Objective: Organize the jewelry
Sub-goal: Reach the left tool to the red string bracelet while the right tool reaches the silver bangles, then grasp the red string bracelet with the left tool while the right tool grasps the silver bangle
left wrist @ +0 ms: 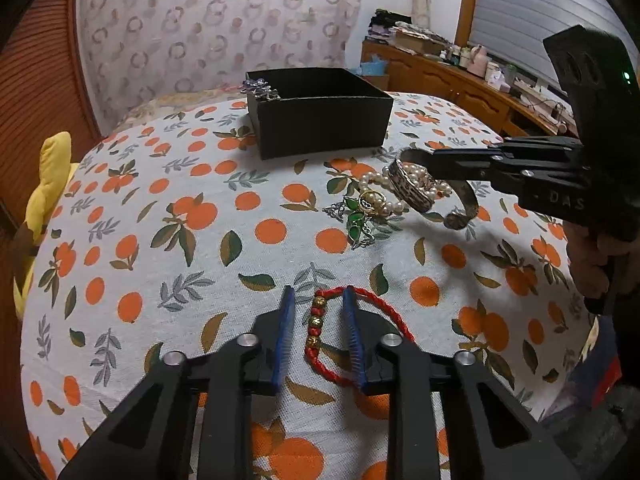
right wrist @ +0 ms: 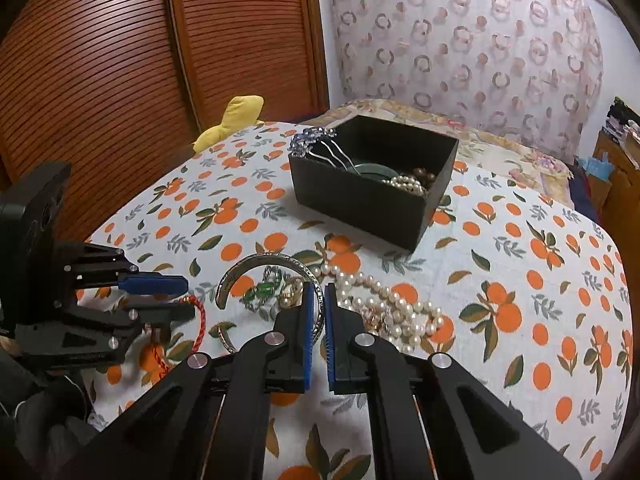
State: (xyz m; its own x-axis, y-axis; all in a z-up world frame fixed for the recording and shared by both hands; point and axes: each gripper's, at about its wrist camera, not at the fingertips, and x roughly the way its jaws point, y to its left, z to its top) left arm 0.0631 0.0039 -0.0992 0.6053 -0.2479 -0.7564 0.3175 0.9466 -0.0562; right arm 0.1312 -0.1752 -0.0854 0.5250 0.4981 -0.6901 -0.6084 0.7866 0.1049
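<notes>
Closest to me, the left hand-held gripper (left wrist: 320,292) sits low over the worktop (left wrist: 160,240), which is covered by a white cloth printed with oranges and leaves. Its blue-padded jaws are spread apart, one on each side of the beaded stretch of a red braided cord bracelet with gold and red beads (left wrist: 316,332) that lies flat on the cloth; I cannot tell whether the pads touch it.

A little farther on, the right hand-held gripper (right wrist: 319,286) has its jaws pinched together on the band of an engraved silver open cuff bangle (right wrist: 256,264). The cuff stands tilted on edge, its open ends toward the left gripper. Just beside and partly under it lies a heap of jewellery: a strand of white pearl beads (right wrist: 384,300) and a green-leaf gold pendant on a thin silver chain (left wrist: 360,216), all tangled close together.

Farther back stands an open black rectangular cardboard box (left wrist: 320,120), well apart from the heap. Inside it I see another pearl strand (right wrist: 406,183), dark brown wooden beads (right wrist: 426,176) and a green ring-shaped bangle (right wrist: 370,169), while a silver hairpin with purple crystal flowers (right wrist: 312,140) leans over its left corner.

Off the worktop's far left edge pokes a yellow plush toy (right wrist: 236,116), before slatted wooden doors (right wrist: 120,80).
</notes>
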